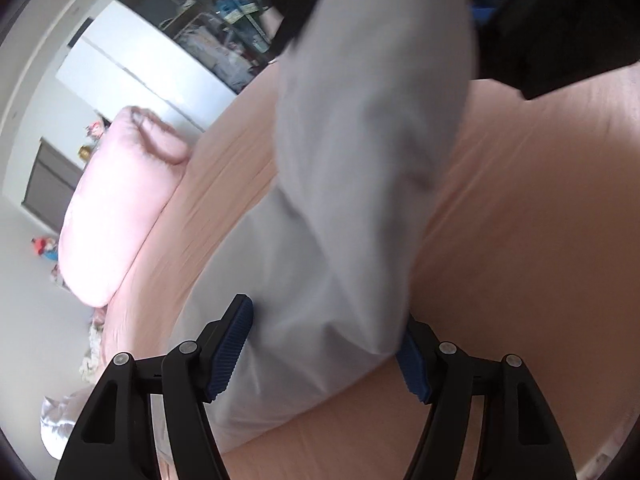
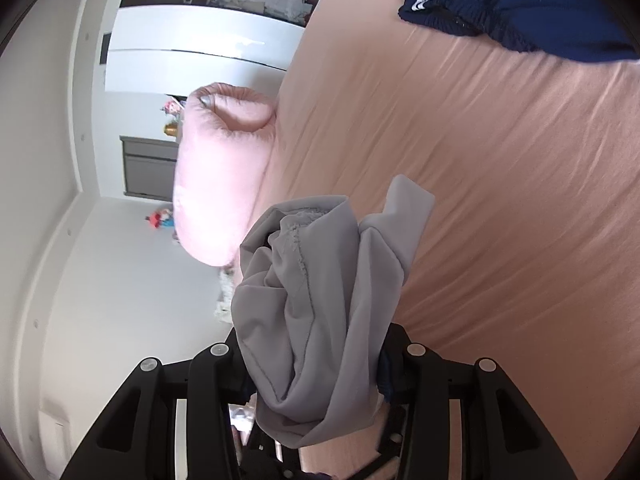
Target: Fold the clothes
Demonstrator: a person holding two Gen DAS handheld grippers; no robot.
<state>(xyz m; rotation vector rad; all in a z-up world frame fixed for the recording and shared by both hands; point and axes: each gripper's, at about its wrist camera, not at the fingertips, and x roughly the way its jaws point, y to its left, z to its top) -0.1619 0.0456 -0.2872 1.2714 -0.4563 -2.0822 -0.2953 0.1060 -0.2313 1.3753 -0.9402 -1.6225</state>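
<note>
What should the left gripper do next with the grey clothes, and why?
Probably close the left gripper: the grey garment lies between its open blue pads, while the right gripper holds its bunched end above the bed.

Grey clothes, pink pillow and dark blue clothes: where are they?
grey garment (image 2: 320, 320): right wrist view, on the bunched middle folds.
pink pillow (image 2: 220, 172): right wrist view, on its broad side.
dark blue garment (image 2: 520, 4): right wrist view, on its crumpled middle, lying on the bed.
</note>
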